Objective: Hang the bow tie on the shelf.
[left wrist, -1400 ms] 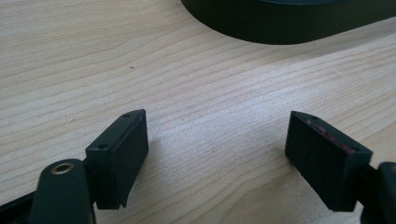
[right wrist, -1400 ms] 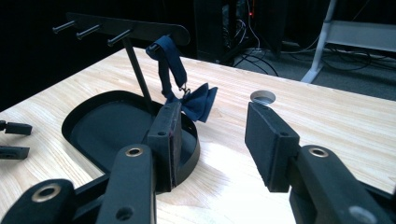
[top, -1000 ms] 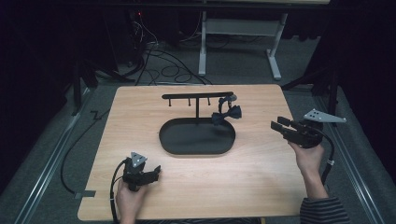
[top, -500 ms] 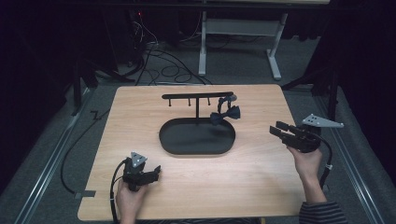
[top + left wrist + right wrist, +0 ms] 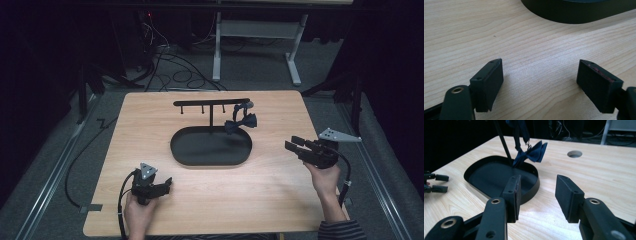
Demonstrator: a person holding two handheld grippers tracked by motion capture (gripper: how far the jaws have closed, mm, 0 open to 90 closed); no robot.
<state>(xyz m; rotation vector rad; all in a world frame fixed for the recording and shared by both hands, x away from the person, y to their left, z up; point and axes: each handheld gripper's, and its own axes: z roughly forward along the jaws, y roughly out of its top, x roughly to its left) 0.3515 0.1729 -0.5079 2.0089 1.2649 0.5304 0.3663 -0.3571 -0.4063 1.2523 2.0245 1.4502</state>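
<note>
A dark blue bow tie (image 5: 241,121) hangs from the right end of a black T-shaped stand (image 5: 211,103), just above the black oval tray (image 5: 200,152) that forms its base. In the right gripper view the bow tie (image 5: 531,153) dangles beside the stand's post (image 5: 502,141), over the tray (image 5: 489,178). My right gripper (image 5: 294,143) is held at the table's right side, pointing at the tray, and its jaws (image 5: 538,182) are open and empty. Near the front left, my left gripper (image 5: 166,183) rests low on the wood, also open (image 5: 540,67) with nothing between its jaws.
The tray's rim (image 5: 579,13) lies just ahead of the left gripper. A round cable hole (image 5: 574,153) is cut in the tabletop beyond the bow tie. Cables and a white desk frame (image 5: 255,35) sit on the floor behind the table.
My right gripper has drifted a little lower and nearer to the person's edge of the table. The left gripper and the bow tie have not moved.
</note>
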